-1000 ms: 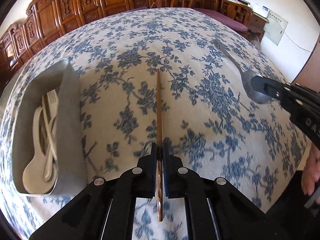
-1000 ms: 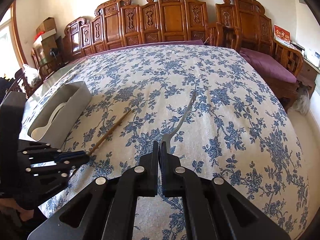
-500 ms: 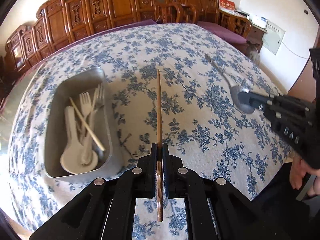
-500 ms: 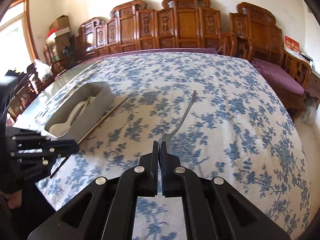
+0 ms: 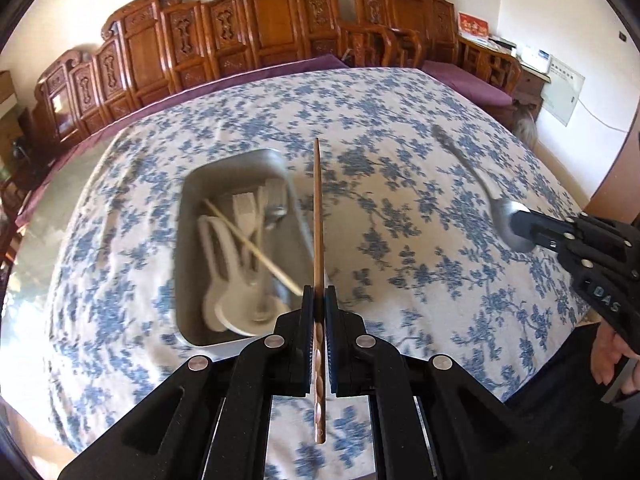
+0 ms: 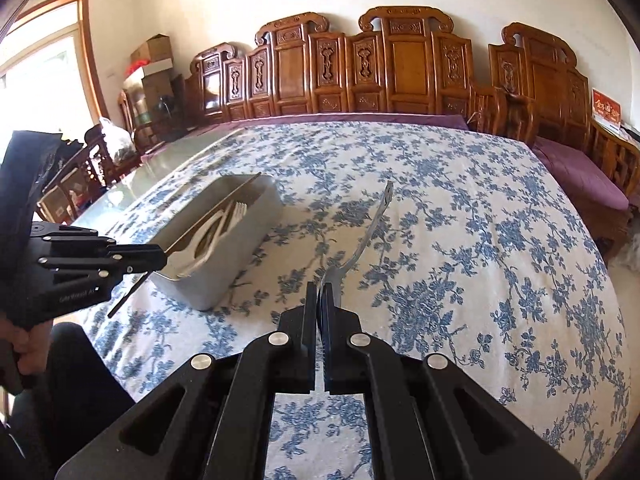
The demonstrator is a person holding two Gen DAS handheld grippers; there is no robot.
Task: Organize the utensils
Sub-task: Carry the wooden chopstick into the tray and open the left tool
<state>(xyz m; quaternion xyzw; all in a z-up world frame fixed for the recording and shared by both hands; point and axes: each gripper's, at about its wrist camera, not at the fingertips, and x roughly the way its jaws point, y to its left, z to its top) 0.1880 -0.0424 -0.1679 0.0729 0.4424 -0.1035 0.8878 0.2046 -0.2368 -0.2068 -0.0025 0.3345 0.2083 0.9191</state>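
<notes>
1. Looking down the left wrist view, we see our left gripper (image 5: 319,300) clamped tight on a brown chopstick (image 5: 317,216), whose free end reaches out above the right rim of the metal tray (image 5: 188,208). The tray sits on the blue-flowered tablecloth (image 5: 420,280) and already holds white plastic spoons (image 5: 224,300), forks (image 5: 256,208) and a pale chopstick (image 5: 252,246), so we judge much of the sorting done. To the right, our right gripper (image 5: 516,220) pinches the bowl of a metal spoon (image 5: 476,184), lifted off the cloth.

2. Turning to the right wrist view, we see the right gripper (image 6: 319,300) closed on the spoon's bowl, the spoon (image 6: 370,232) pointing handle-first away from us. The left gripper (image 6: 160,258) hangs at the tray's (image 6: 240,264) near end, its chopstick (image 6: 208,220) slanting over the tray. No other loose utensil shows on the cloth (image 6: 460,260). What remains, we judge, is dropping these two pieces into the tray.
</notes>
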